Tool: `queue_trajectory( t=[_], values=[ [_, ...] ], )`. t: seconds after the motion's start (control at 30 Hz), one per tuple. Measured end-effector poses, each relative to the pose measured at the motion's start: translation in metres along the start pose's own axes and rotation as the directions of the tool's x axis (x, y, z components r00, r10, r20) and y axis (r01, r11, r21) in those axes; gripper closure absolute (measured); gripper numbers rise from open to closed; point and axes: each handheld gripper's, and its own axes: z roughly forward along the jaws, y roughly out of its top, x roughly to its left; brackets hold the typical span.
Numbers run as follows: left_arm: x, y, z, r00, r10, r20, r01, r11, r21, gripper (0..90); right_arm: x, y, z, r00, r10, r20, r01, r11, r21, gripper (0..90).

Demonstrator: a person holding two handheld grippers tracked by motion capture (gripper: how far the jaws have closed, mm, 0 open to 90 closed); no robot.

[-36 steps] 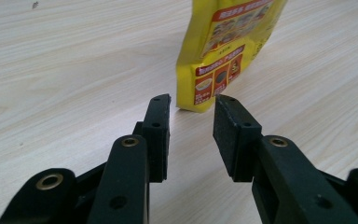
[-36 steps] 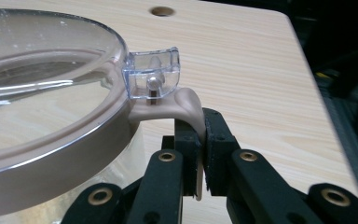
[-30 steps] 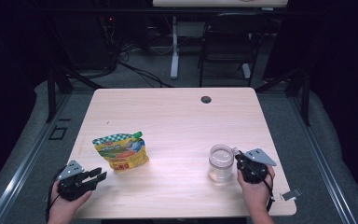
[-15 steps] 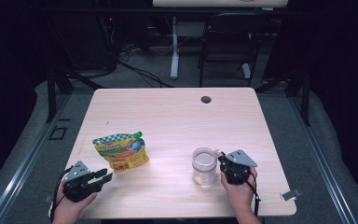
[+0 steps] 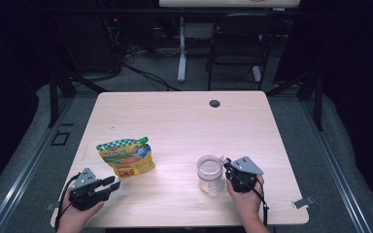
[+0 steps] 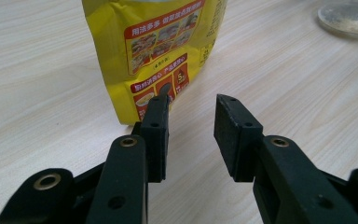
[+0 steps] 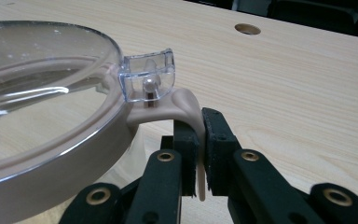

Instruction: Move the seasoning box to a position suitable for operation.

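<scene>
At the near right edge of the surface point(image 5: 184, 121), our right hand-held gripper point(image 5: 229, 171) is clamped on the beige tab point(image 7: 193, 135) of the clear jar point(image 5: 210, 174), and over the last second we have dragged the jar leftward toward the middle, closer to the pouch. That suggests we are bringing the two together for filling. At the near left, our left hand-held gripper point(image 6: 191, 121) stands half open with nothing between its jaws, just short of the yellow pouch point(image 5: 125, 157), which lies a little farther in with its green cap point(image 5: 144, 141) pointing away. Far off, a cable hole point(image 5: 214, 103) marks the surface.
</scene>
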Motion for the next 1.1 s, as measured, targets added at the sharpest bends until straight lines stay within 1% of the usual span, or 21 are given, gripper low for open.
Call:
queue_trajectory(
  t=[0.17, 0.3, 0.37, 0.43, 0.57, 0.63, 0.7, 0.77, 0.8, 0.83, 0.87, 0.97, 1.1],
  values=[
    [-0.001, 0.000, 0.000, 1.0000, 0.002, -0.002, -0.002, 1.0000, -0.003, 65.5, 0.001, -0.002, 0.002, 0.9999, -0.014, -0.001, 0.014, 1.000, 0.001, 84.4],
    [-0.001, 0.001, 0.000, 0.9999, 0.013, 0.001, -0.013, 0.9999, 0.003, 65.4, 0.002, -0.003, 0.003, 0.9998, -0.020, -0.001, 0.020, 1.000, -0.006, 84.6],
    [-0.002, 0.001, 0.000, 0.9999, 0.013, 0.000, -0.013, 0.9999, 0.002, 65.3, 0.001, -0.004, 0.003, 0.9996, -0.027, 0.004, 0.027, 1.000, -0.004, 84.9],
    [-0.003, 0.001, 0.000, 0.9997, 0.024, -0.001, -0.024, 0.9997, 0.001, 65.2, 0.000, -0.005, 0.002, 0.9997, -0.024, -0.001, 0.024, 1.000, -0.003, 84.9],
    [-0.004, 0.002, -0.001, 0.9996, 0.028, 0.001, -0.028, 0.9996, -0.005, 65.2, 0.000, -0.006, -0.001, 0.9992, -0.039, -0.005, 0.039, 0.999, 0.007, 84.5],
    [-0.005, 0.002, 0.000, 0.9996, 0.028, 0.002, -0.028, 0.9996, -0.008, 65.1, -0.001, -0.005, -0.004, 0.9984, -0.055, -0.011, 0.056, 0.998, 0.032, 84.7],
    [-0.006, 0.003, 0.000, 0.9994, 0.035, 0.004, -0.035, 0.9994, -0.003, 64.8, -0.001, -0.006, -0.005, 0.9982, -0.057, -0.014, 0.058, 0.997, 0.045, 84.5],
    [-0.008, 0.004, 0.000, 0.9990, 0.046, 0.002, -0.046, 0.9989, -0.006, 64.7, -0.002, -0.006, -0.007, 0.9979, -0.061, -0.022, 0.063, 0.996, 0.068, 83.9],
    [-0.009, 0.004, 0.000, 0.9991, 0.043, 0.002, -0.043, 0.9990, -0.013, 64.7, -0.005, -0.008, -0.008, 0.9979, -0.057, -0.031, 0.059, 0.995, 0.083, 83.7],
    [-0.010, 0.005, -0.001, 0.9986, 0.052, 0.003, -0.052, 0.9986, -0.013, 64.7, -0.005, -0.008, -0.008, 0.9979, -0.057, -0.031, 0.059, 0.995, 0.083, 83.7],
    [-0.011, 0.006, -0.001, 0.9988, 0.049, 0.003, -0.049, 0.9987, -0.017, 64.6, -0.007, -0.009, -0.009, 0.9986, -0.033, -0.041, 0.037, 0.995, 0.094, 83.1],
    [-0.013, 0.007, 0.000, 0.9981, 0.062, 0.008, -0.062, 0.9980, -0.017, 64.4, -0.009, -0.009, -0.010, 0.9984, -0.027, -0.050, 0.032, 0.993, 0.114, 82.7],
    [-0.015, 0.008, 0.002, 0.9977, 0.066, 0.013, -0.066, 0.9978, -0.011, 64.2, -0.011, -0.009, -0.013, 0.9974, -0.035, -0.063, 0.043, 0.990, 0.131, 81.9]
  ],
)
